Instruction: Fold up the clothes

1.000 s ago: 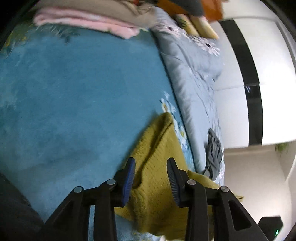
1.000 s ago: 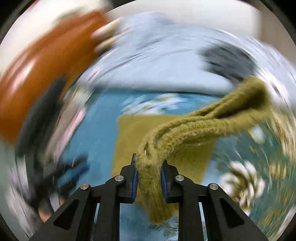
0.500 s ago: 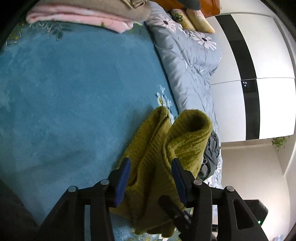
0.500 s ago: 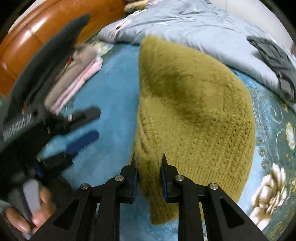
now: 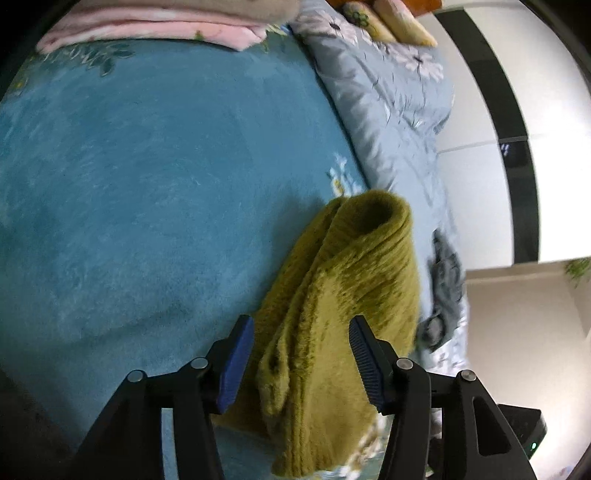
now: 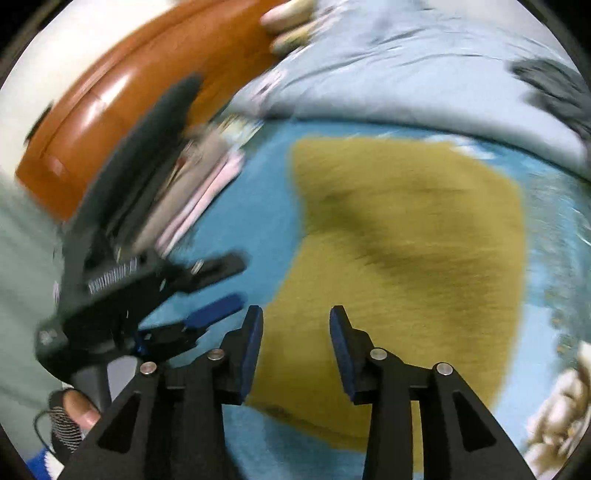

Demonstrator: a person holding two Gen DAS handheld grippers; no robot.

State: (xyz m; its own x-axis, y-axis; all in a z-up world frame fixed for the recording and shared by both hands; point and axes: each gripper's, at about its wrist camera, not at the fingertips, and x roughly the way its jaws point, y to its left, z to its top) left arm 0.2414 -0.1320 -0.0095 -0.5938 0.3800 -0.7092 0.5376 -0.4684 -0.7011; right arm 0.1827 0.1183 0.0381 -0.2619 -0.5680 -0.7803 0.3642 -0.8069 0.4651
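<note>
An olive-green knitted sweater [image 5: 343, 314] lies folded over on the blue blanket [image 5: 147, 184] of a bed. My left gripper [image 5: 301, 354] is open, its jaws either side of the sweater's near fold, not closed on it. In the right wrist view the sweater [image 6: 406, 240] lies spread flat. My right gripper [image 6: 295, 343] is open and empty just above its near edge. The left gripper [image 6: 207, 291] shows at the left of that blurred view.
A pile of folded pink and beige clothes [image 5: 155, 22] lies at the far end of the blanket. A grey-blue floral duvet [image 5: 388, 110] runs along the right, with a dark grey garment [image 5: 443, 280] on it. An orange wooden headboard [image 6: 147, 92] stands behind.
My right gripper has let go of the sweater and opened. The sweater, folded over from the right, has dropped onto the blanket. My left gripper stays open and has widened.
</note>
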